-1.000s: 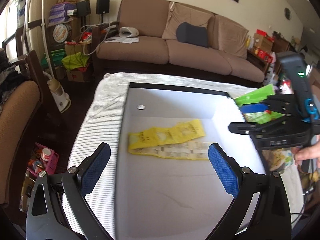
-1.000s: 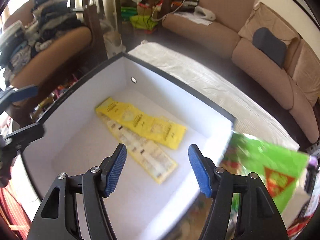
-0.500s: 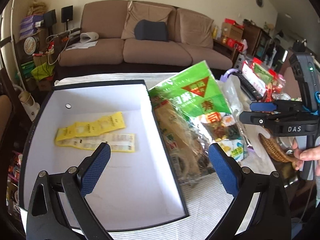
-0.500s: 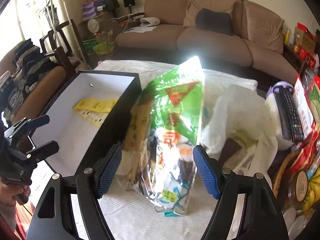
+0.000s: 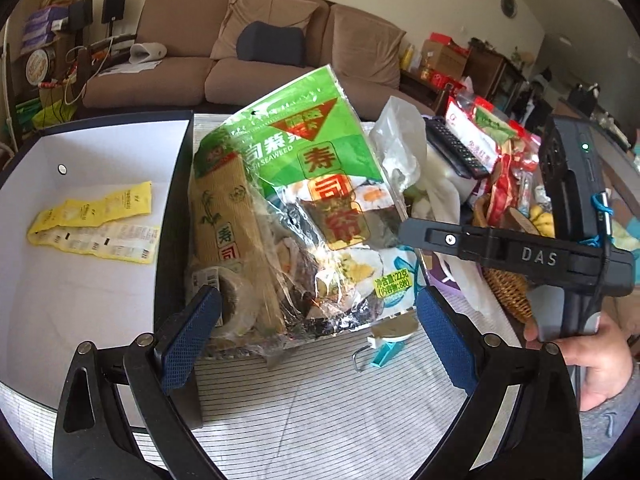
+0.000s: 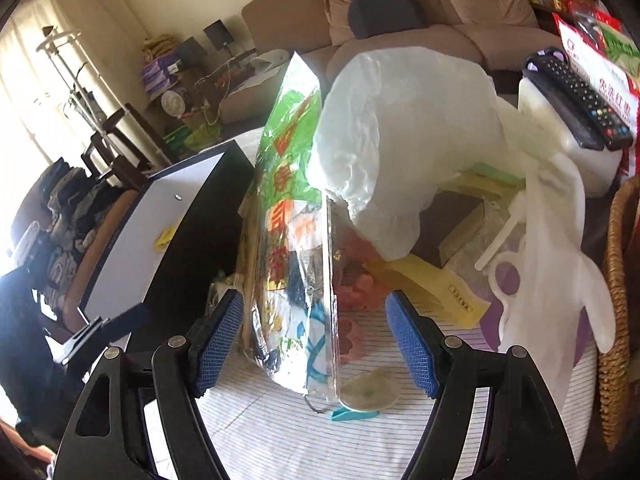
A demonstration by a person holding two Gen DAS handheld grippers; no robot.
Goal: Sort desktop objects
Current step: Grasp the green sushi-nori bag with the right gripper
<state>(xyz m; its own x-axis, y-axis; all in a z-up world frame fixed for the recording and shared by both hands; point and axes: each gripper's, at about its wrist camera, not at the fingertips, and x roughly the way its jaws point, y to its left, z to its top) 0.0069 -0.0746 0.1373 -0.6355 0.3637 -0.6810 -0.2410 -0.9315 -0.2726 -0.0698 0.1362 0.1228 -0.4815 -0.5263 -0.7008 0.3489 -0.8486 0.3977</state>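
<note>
So the left tool (image 5: 316,332) is held low over the table (image 5: 320,412), fingers spread wide with nothing between the blue pads (image 5: 188,340), pointing at the bottom edge of the seaweed bag (image 5: 304,216). The bag is propped upright on the striped cloth, leaning against the outer wall of the box (image 5: 168,248), with a bamboo sushi mat (image 5: 228,220) seen through the clear plastic on its left side.

The right tool (image 6: 316,340) is also held wide open, empty, and is aimed at the same bag (image 6: 292,216) from the side, so the bag's thin edge sits between the two pads without being touched as far as can be told. In the left view the right tool (image 5: 404,230) is seen from the side, held level by a hand (image 5: 592,360) wrapped around the grip lower down, its tip just beside the bag's right edge.

Inside the white-lined box, a strip of yellow packets (image 5: 96,220) is lying flat on the floor. A crumpled white plastic bag (image 6: 400,140) is bunched up right behind the seaweed bag, and a small teal clip with a round disc (image 6: 360,400) is lying on the cloth at the bag's foot. A remote control (image 6: 576,104) is resting on a white container further back, and a wicker basket (image 6: 620,280) is at the far right.
</note>
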